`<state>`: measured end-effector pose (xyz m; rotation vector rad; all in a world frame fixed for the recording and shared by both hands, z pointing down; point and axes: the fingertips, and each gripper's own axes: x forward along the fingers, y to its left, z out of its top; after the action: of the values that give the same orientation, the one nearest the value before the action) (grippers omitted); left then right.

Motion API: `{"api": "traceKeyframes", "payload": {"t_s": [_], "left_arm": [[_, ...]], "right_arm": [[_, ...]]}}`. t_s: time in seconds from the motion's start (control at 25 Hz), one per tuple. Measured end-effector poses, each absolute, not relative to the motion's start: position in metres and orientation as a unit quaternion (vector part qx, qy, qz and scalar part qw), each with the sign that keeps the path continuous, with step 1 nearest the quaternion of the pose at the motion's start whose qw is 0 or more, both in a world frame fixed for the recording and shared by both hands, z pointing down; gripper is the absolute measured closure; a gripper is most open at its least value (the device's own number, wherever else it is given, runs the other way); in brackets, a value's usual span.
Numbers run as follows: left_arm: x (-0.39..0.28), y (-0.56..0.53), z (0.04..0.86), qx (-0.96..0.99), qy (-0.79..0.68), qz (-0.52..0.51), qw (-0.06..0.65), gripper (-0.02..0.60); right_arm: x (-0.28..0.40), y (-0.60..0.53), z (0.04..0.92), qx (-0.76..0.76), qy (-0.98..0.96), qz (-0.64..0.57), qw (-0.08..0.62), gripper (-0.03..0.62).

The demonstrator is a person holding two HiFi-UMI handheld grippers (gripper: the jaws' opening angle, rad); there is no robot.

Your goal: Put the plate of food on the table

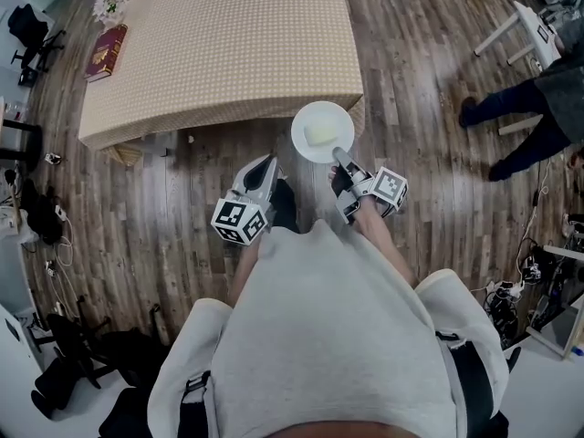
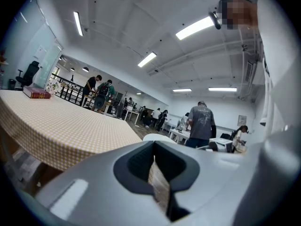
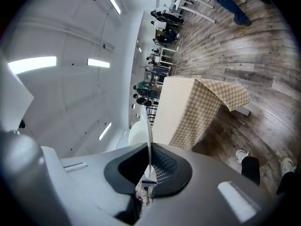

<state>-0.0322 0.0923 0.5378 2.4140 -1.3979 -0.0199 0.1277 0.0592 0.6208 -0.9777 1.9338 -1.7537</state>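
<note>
A white plate with a pale yellow piece of food hangs over the wooden floor, just off the near right corner of the table, which wears a beige checked cloth. My right gripper is shut on the plate's near rim. In the right gripper view the plate stands edge-on between the jaws of the right gripper, with the table's corner beyond. My left gripper is left of the plate, shut and holding nothing. In the left gripper view the left gripper faces along the table.
A red book and a small bunch of flowers lie at the table's far left end. A person in dark trousers stands on the floor to the right, near a white desk. Cables and bags line the left wall.
</note>
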Motion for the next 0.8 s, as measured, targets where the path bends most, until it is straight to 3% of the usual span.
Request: {"api": "traceKeyframes", "payload": {"t_s": [0.8], "left_arm": [[-0.118,-0.101,0.516,0.871,-0.458,-0.010,0.176,0.574]], "right_arm": [[0.048,-0.119,0.599,-0.373,0.681,-0.601,0.189,0.582]]}}
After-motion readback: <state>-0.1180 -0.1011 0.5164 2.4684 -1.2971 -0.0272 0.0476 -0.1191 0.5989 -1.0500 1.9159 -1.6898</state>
